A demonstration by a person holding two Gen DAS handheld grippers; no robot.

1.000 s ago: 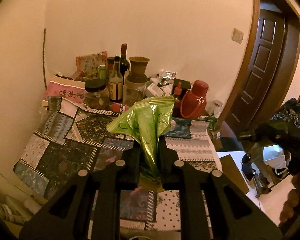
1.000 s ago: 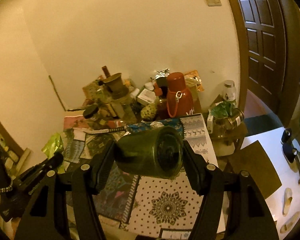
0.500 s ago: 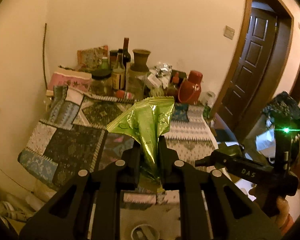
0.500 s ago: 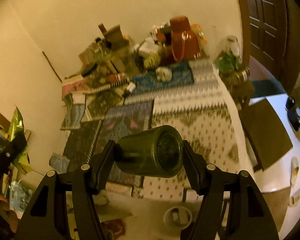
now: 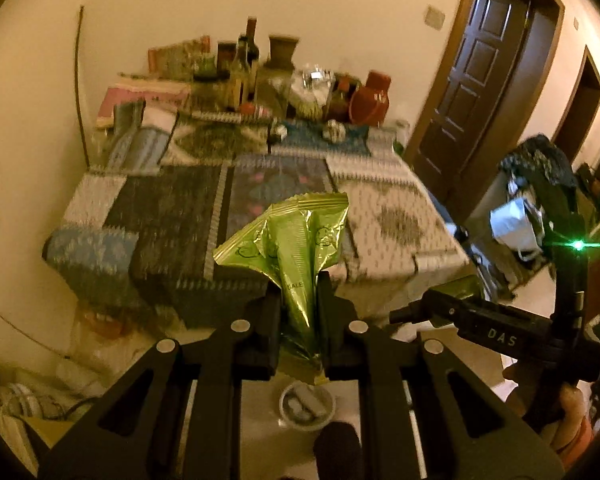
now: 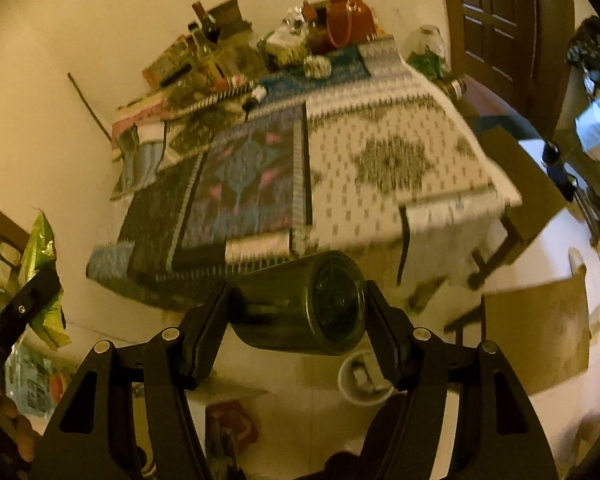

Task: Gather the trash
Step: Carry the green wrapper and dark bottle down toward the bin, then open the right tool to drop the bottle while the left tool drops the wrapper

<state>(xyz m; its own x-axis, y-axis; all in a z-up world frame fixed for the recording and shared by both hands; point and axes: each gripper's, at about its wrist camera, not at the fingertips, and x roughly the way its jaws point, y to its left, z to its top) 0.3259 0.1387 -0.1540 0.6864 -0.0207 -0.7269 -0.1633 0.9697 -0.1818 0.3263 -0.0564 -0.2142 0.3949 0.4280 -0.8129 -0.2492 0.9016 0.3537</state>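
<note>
My left gripper is shut on a crumpled green foil wrapper, held above the floor in front of the table. My right gripper is shut on a dark green glass bottle lying sideways between the fingers, its base toward the camera. The right gripper also shows in the left wrist view at the right, and the wrapper shows at the left edge of the right wrist view. A small white bowl-like container sits on the floor below both grippers; it also shows in the right wrist view.
A table with a patchwork cloth stands ahead, with bottles, a red flask and clutter along the wall. A dark wooden door is at the right. Bags and boxes lie on the floor at the left.
Both grippers have pulled back and away from the table and tilted down, each keeping its load. The floor and the white container have come into view.
</note>
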